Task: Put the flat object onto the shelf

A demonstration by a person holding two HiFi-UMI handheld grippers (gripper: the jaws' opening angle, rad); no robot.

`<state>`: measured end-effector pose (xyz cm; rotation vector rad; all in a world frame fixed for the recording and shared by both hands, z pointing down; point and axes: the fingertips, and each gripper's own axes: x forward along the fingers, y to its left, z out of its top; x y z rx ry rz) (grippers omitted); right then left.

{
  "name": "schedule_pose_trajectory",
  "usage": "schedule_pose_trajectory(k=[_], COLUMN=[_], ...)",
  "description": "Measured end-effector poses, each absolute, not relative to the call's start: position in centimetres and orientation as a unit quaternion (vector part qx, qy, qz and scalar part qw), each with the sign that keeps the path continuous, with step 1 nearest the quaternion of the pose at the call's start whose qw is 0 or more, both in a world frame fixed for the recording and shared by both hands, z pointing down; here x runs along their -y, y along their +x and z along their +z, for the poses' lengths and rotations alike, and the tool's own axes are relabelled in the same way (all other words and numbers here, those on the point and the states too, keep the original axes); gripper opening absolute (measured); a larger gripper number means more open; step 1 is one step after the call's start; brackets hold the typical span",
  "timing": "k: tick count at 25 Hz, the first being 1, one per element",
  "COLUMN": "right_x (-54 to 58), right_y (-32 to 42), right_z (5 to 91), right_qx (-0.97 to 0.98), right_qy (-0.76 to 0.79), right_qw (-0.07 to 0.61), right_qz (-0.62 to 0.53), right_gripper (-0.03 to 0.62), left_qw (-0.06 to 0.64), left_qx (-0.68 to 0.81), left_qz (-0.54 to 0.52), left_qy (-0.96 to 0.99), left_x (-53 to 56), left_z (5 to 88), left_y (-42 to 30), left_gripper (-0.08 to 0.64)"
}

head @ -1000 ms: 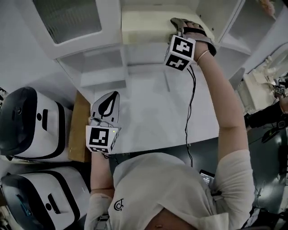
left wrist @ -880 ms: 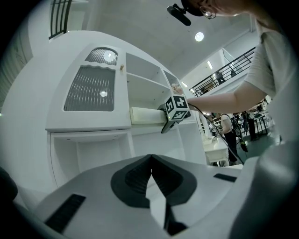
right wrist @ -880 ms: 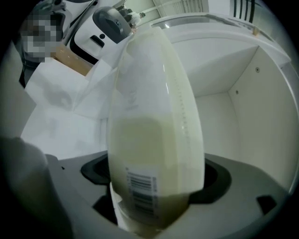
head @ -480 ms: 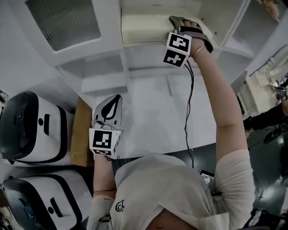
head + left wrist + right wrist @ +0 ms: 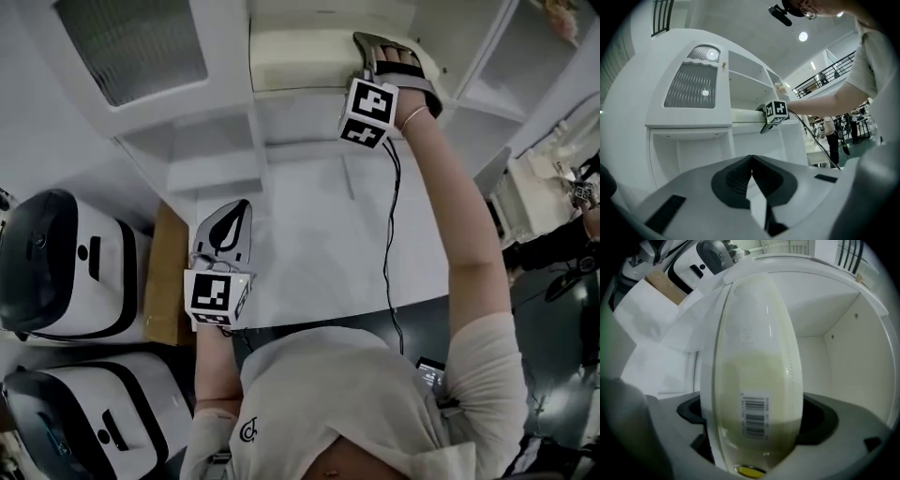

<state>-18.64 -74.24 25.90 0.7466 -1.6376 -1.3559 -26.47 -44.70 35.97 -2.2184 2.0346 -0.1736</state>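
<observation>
The flat object (image 5: 300, 58), a cream slab with a barcode label (image 5: 754, 416), lies on the white shelf (image 5: 281, 98) of the cabinet. My right gripper (image 5: 380, 52) reaches to its right end. In the right gripper view the slab (image 5: 754, 348) stands between the jaws, which are opening, and the dark pads (image 5: 691, 411) sit just off its sides. My left gripper (image 5: 230, 220) hovers low over the white table (image 5: 319, 244), shut with nothing in it. Its jaw tips meet in the left gripper view (image 5: 751, 159).
Two white and black appliances (image 5: 56, 262) (image 5: 84, 412) stand at the left beside a brown board (image 5: 164, 272). A cabinet door with ribbed glass (image 5: 131, 42) hangs at upper left. A cable (image 5: 388, 225) runs from the right gripper across the table. People stand in the hall behind (image 5: 832, 136).
Little differs: the right gripper stays at the shelf by the flat object and shifts only slightly. The left gripper holds its place over the table.
</observation>
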Motion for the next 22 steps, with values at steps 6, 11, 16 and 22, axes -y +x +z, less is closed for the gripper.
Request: schedule_pose_trajectory(k=[6, 11, 16, 22], right_x=[70.2, 66.0, 62.3, 58.5], right_y=[-16.6, -13.3, -10.6, -7.0], right_z=[24.0, 23.9, 24.2, 26.4], right_qx=[0.663, 0.674, 0.757, 0.826], right_qy=[0.317, 0.357, 0.384, 0.399], right_qw=[0.393, 0.346, 0.246, 0.153], right_qz=[-0.553, -0.546, -0.467, -0.369], right_gripper=[0.546, 0.384, 0.134, 0.008], left_qw=[0.066, 0.069, 0.069, 0.074], left_qx=[-0.692, -0.699, -0.697, -0.694], left_qz=[-0.049, -0.046, -0.049, -0.049], left_qy=[-0.717, -0.71, -0.712, -0.715], left_x=[43.7, 42.9, 42.0, 41.2], left_z=[35.0, 34.1, 33.9, 33.6], left_y=[-26.4, -25.3, -23.1, -20.8], left_gripper=[0.012, 0.013, 0.012, 0.012])
